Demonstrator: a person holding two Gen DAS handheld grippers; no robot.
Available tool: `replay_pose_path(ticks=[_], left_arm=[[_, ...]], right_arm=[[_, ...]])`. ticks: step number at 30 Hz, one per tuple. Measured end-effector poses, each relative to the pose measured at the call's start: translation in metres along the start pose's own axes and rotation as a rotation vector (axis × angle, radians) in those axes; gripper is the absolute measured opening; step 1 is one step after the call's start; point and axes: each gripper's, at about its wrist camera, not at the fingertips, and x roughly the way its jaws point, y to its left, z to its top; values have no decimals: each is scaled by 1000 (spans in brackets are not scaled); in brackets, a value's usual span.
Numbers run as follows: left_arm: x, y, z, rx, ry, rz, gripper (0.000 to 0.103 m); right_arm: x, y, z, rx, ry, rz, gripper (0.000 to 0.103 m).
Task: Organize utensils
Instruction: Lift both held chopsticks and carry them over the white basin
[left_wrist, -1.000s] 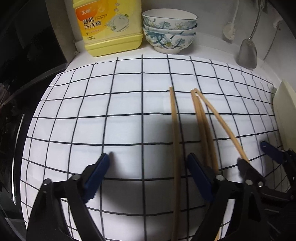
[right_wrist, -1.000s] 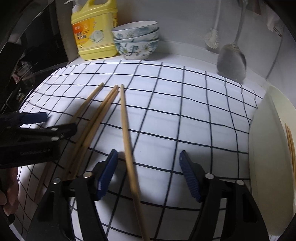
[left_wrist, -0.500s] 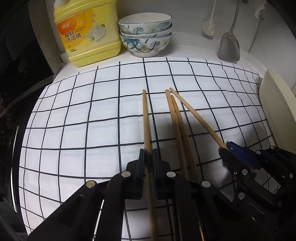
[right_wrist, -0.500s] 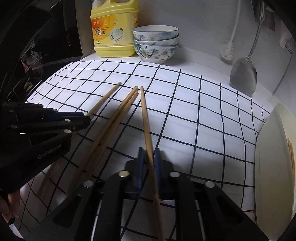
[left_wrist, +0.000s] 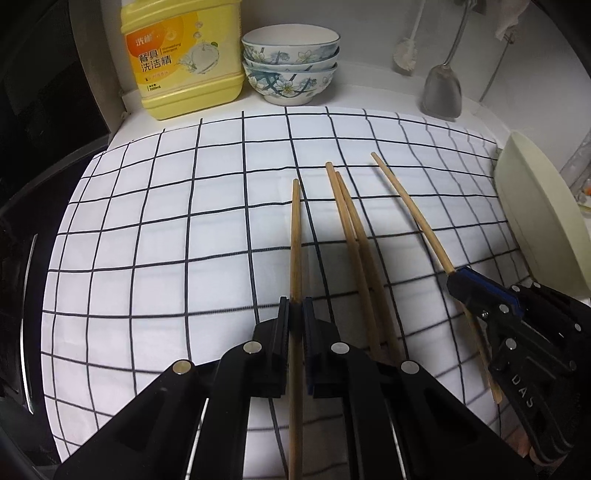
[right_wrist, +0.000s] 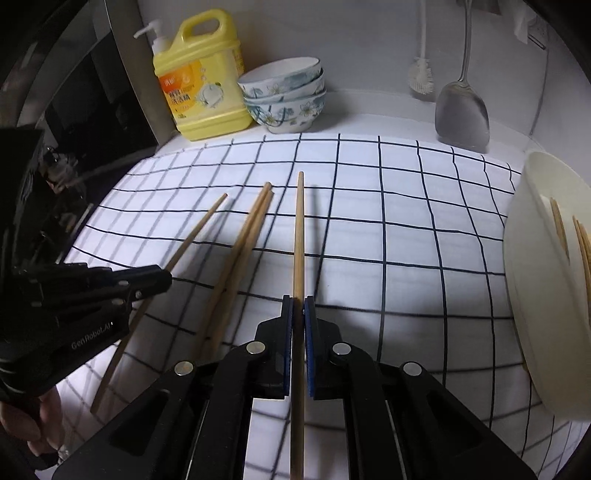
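Lying pale, slender wooden chopsticks (left_wrist: 347, 236)

Both wrist cameras sit close above the checked cloth (left_wrist: 166, 240), angled steeply down toward its far edge. Left view looks from the left side, right view from the right; both share the yellow detergent bottle (right_wrist: 203, 85), stacked bowls (left_wrist: 291, 66) and middle chopsticks (right_wrist: 240, 251).

Open checked cloth (left_wrist: 166, 240) is left free at frame left; the far edge is blocked by a detergent jug (left_wrist: 184, 59) and stacked bowls (left_wrist: 291, 66), the right by a cream holder (left_wrist: 543, 221).
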Motion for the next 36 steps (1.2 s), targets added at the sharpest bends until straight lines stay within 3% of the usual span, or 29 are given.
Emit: replay_pose_path(ticks=[8, 14, 27, 36], left_arm=[[-42, -4, -1, 53, -24, -29, 7], [-74, -14, 6, 102, -66, -60, 7], [-92, -82, 18, 296, -88, -200, 7], [-120, -121, 31, 424, -168, -255, 7]], right_arm=[[-47, 3, 1, 68, -36, -6, 6], [-98, -2, 3, 91, -86, -64, 6], [-161, -56, -15, 270, -204, -201, 6], [-206, -80, -38, 408, -298, -283, 6]])
